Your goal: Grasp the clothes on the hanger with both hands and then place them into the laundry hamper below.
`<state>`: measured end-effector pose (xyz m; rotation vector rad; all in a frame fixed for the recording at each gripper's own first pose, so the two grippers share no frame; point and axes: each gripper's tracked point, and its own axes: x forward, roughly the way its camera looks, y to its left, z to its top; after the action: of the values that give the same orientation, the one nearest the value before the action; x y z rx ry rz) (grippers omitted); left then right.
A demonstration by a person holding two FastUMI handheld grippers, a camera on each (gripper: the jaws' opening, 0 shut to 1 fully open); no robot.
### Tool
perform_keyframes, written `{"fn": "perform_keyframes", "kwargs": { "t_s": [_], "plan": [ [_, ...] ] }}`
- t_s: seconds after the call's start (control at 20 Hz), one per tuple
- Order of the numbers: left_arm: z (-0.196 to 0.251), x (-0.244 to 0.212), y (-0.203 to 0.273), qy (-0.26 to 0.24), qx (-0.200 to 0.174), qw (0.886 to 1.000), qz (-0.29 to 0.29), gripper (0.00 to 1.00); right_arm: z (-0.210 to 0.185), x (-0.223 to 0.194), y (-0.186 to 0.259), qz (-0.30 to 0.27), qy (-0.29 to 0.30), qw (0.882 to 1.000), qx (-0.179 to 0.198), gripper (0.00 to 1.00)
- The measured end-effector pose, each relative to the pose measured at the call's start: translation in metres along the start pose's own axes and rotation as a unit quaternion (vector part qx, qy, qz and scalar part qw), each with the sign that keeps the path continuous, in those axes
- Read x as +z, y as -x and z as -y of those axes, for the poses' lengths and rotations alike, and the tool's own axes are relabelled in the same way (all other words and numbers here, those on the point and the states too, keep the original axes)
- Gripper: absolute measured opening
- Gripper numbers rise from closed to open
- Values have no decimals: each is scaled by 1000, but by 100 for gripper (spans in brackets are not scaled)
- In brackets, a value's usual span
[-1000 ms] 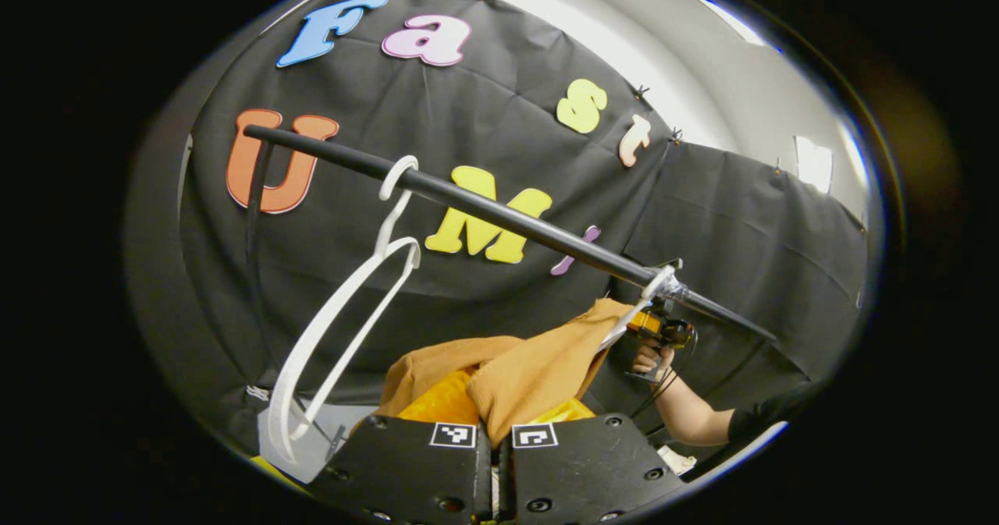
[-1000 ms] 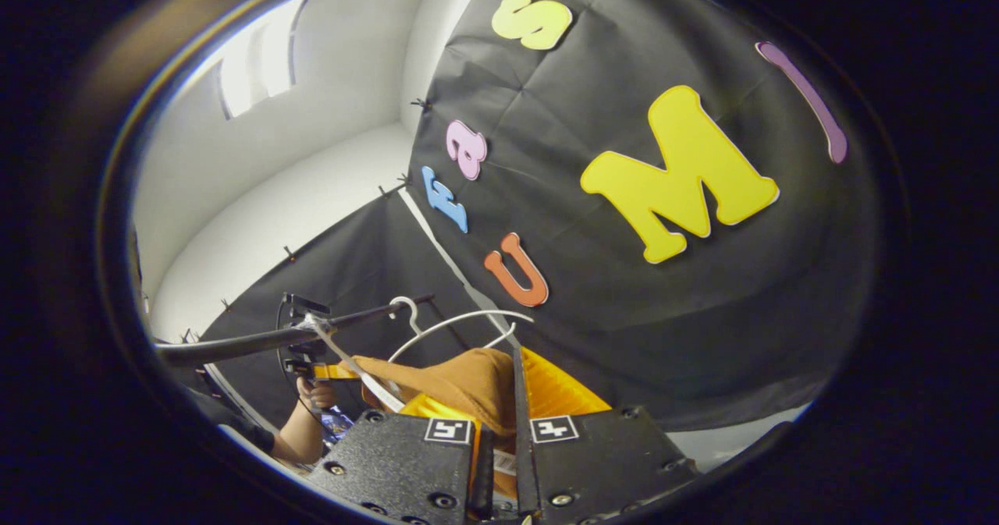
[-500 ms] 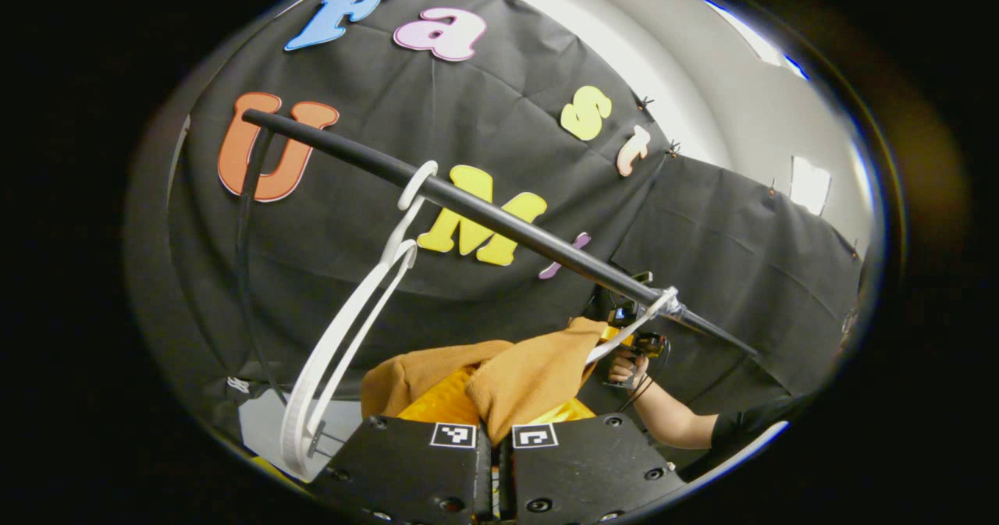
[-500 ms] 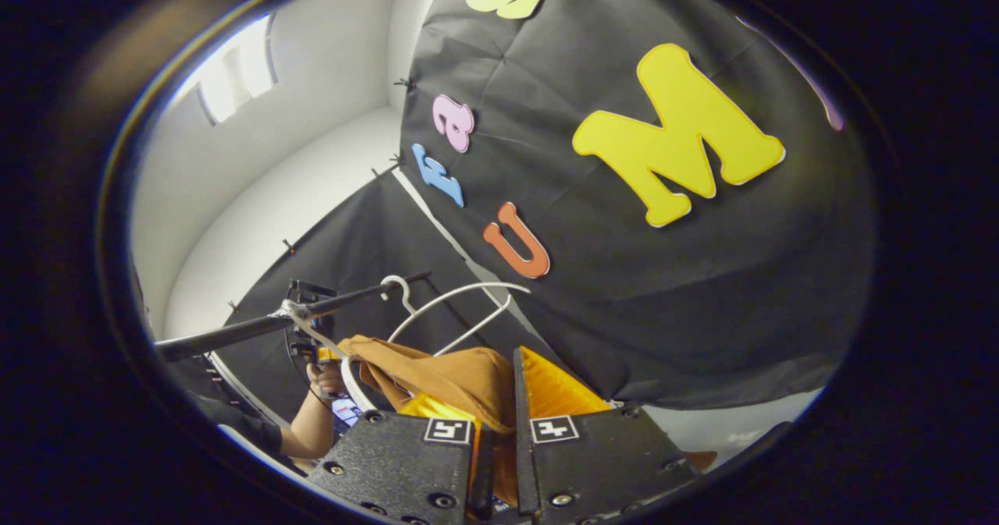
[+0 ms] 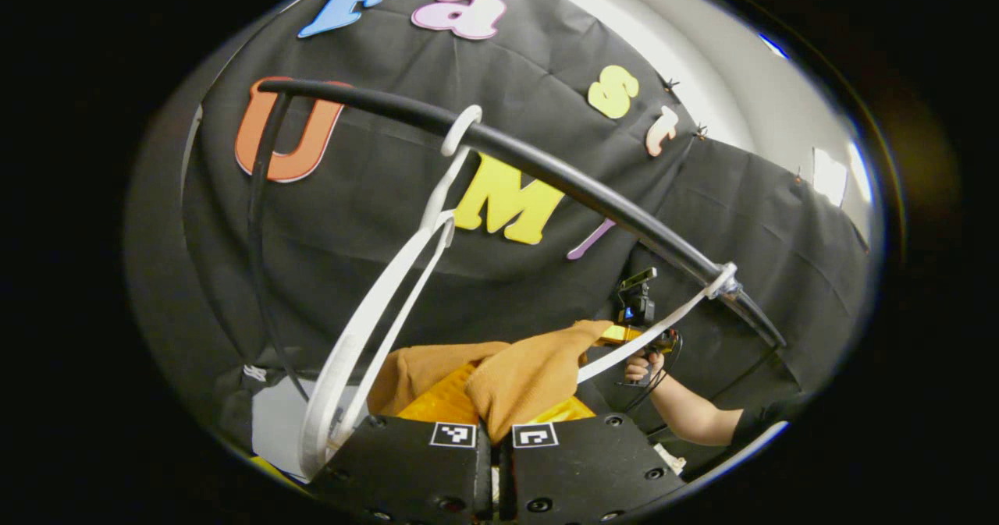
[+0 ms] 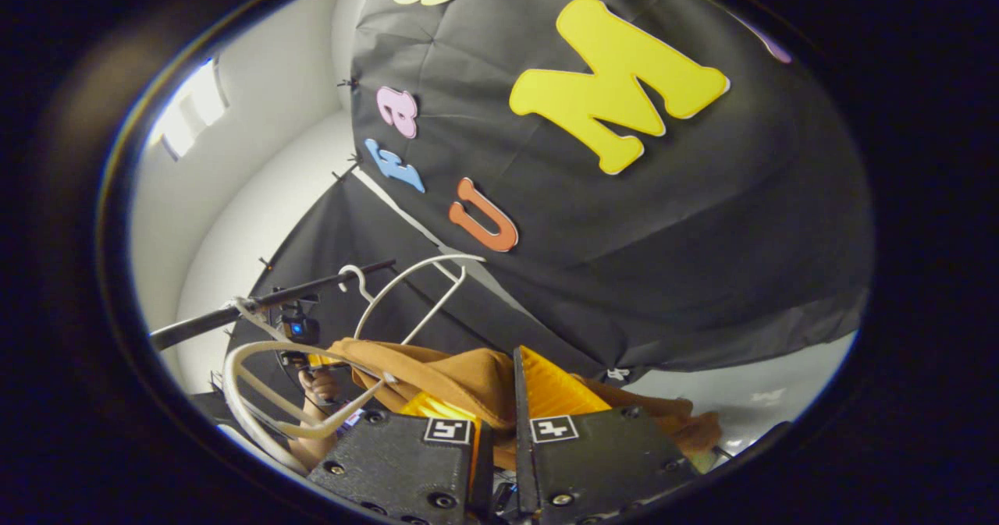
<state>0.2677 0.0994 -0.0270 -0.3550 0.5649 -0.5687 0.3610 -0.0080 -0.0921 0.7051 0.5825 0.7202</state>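
Pinching the brown garment (image 5: pixel 531 373) below the rail (image 5: pixel 562 178), left gripper (image 5: pixel 493 439) and right gripper (image 6: pixel 499 439) both clamped narrow.

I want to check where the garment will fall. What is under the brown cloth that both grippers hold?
Under the brown cloth, ribbed yellow material shows just above the fingers, also in the right gripper view. The cloth covers the rest, so I cannot tell whether it is the hamper.
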Motion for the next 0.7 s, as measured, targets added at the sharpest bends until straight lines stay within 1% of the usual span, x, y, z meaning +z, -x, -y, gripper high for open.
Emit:
{"fn": "perform_keyframes", "kwargs": {
  "t_s": [0.05,0.15,0.25,0.45,0.7],
  "plan": [
    [1,-5,-1,-3,1,1000,-1,3,6,-4,-2,5,-19,1000,1,14],
    [-3,-12,-5,-14,18,1000,-5,4,14,-12,-5,13,-41,999,1,14],
    [-8,-16,-8,-8,35,999,-1,3,19,-21,-8,22,-58,998,-1,14],
    [-14,-27,-10,15,52,999,2,3,30,-43,-6,32,-82,996,-4,14],
    [-24,-43,-8,36,79,996,-4,4,37,-68,-3,30,-95,995,-18,14]
  ]
}}
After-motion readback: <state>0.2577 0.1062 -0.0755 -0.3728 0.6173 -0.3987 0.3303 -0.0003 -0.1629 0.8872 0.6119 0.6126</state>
